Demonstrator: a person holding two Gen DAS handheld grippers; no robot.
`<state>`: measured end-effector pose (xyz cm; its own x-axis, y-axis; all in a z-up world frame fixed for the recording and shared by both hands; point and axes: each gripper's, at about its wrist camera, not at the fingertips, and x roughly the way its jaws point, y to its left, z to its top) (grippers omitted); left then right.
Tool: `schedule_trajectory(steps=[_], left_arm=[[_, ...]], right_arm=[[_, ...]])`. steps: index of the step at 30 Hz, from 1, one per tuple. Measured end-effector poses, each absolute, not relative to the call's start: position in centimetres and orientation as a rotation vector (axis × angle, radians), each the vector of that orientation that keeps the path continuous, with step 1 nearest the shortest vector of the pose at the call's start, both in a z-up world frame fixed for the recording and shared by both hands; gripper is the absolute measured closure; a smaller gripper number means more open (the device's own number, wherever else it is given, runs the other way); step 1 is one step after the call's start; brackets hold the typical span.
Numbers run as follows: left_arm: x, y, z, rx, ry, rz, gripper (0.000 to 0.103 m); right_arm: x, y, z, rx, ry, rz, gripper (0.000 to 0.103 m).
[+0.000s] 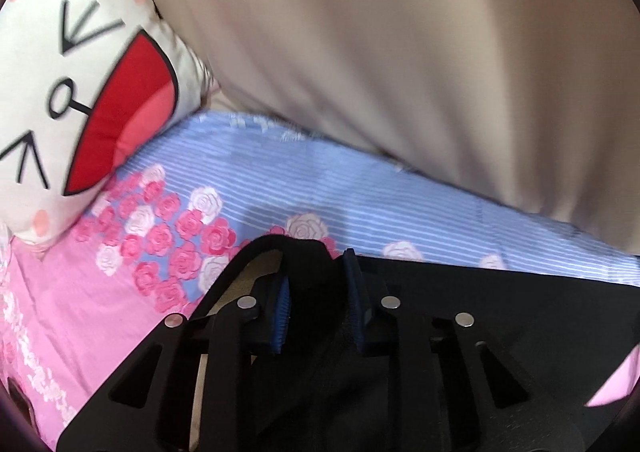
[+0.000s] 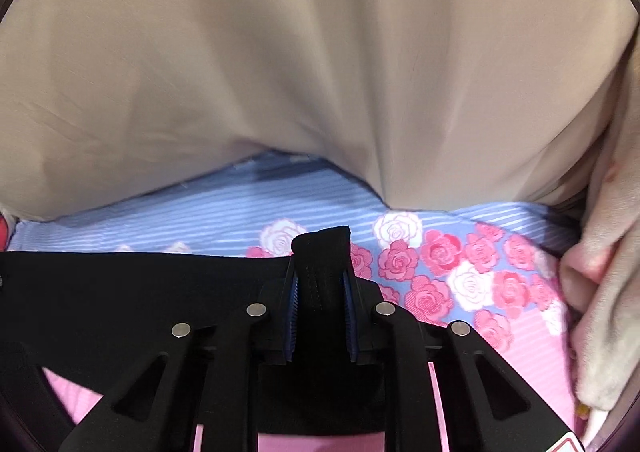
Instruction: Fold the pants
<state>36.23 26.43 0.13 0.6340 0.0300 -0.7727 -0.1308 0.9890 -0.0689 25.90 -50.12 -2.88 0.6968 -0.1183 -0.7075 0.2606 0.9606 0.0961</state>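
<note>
The black pants (image 1: pixel 480 292) are held taut between both grippers above a flowered bed sheet (image 1: pixel 240 180). In the left wrist view, my left gripper (image 1: pixel 316 284) is shut on a bunched black edge of the pants, which stretch off to the right. In the right wrist view, my right gripper (image 2: pixel 320 284) is shut on the other black corner of the pants (image 2: pixel 120 292), which stretch off to the left. A fold of black cloth sticks up between each pair of blue-padded fingers.
A beige quilt (image 2: pixel 320 52) lies bunched close ahead in both views and also shows in the left wrist view (image 1: pixel 400 52). A cat-face pillow (image 1: pixel 80 100) lies at the left. A pale blanket (image 2: pixel 608 272) lies at the right edge. The sheet (image 2: pixel 440 264) has blue stripes and pink roses.
</note>
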Motion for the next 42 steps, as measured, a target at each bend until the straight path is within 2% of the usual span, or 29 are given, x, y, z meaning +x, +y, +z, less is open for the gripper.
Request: schedule_trajectory(steps=[1,2,3,9,19,26,30,33,36,37,38,39,41,42], left_arm=[[35.2,26.4,1.1,-0.115,0.856,0.098,0.095],[34.1,26.4,2.2,-0.105,0.835,0.106,0.098],[33.5,26.7,2.8,-0.116,0.826,0.097,0.098],[27.7,27.8,6.3,-0.121,0.776,0.052,0.098],[16.7,28.9,8.5,-0.138,0.708,-0.011,0.098],[10.9,32.2,4.6,-0.146,0.775,0.066,0.097],[9.9,34.2,-1.6,-0.177,0.909,0.157,0.095],[9.5,34.7,-5.5,-0.218,0.986,0.184,0.089],[8.8,34.7,-5.3,-0.221,0.959,0.223,0.070],[8.3,35.0,-4.6,-0.222,0.945,0.262,0.045],[7.7,35.5,-3.8,-0.229,0.925,0.299,0.017],[7.2,35.9,-3.1,-0.246,0.896,0.322,0.010],[5.7,37.3,-1.6,-0.315,0.841,0.331,0.008],[5.4,37.8,-1.4,-0.351,0.837,0.324,0.008]], right_arm=[[25.0,-51.2,-2.6,0.194,0.750,-0.208,0.087],[23.4,-51.0,-1.5,0.197,0.739,-0.203,0.087],[22.4,-50.7,-0.6,0.196,0.717,-0.199,0.089],[18.0,-50.4,3.0,0.204,0.602,-0.181,0.090],[7.8,-47.7,5.0,0.156,0.503,-0.148,0.090],[-0.6,-46.9,2.7,0.153,0.500,-0.174,0.090],[-3.5,-47.1,-2.0,0.182,0.587,-0.215,0.090],[-4.5,-47.7,-5.3,0.229,0.639,-0.251,0.090],[-5.5,-48.0,-6.9,0.278,0.671,-0.264,0.083],[-6.0,-47.9,-7.0,0.279,0.676,-0.276,0.077],[-6.7,-47.7,-6.9,0.274,0.681,-0.286,0.062],[-7.4,-47.4,-6.5,0.259,0.678,-0.315,0.046],[-9.4,-47.2,-5.5,0.240,0.635,-0.358,0.035],[-10.2,-47.3,-5.1,0.242,0.613,-0.372,0.034]])
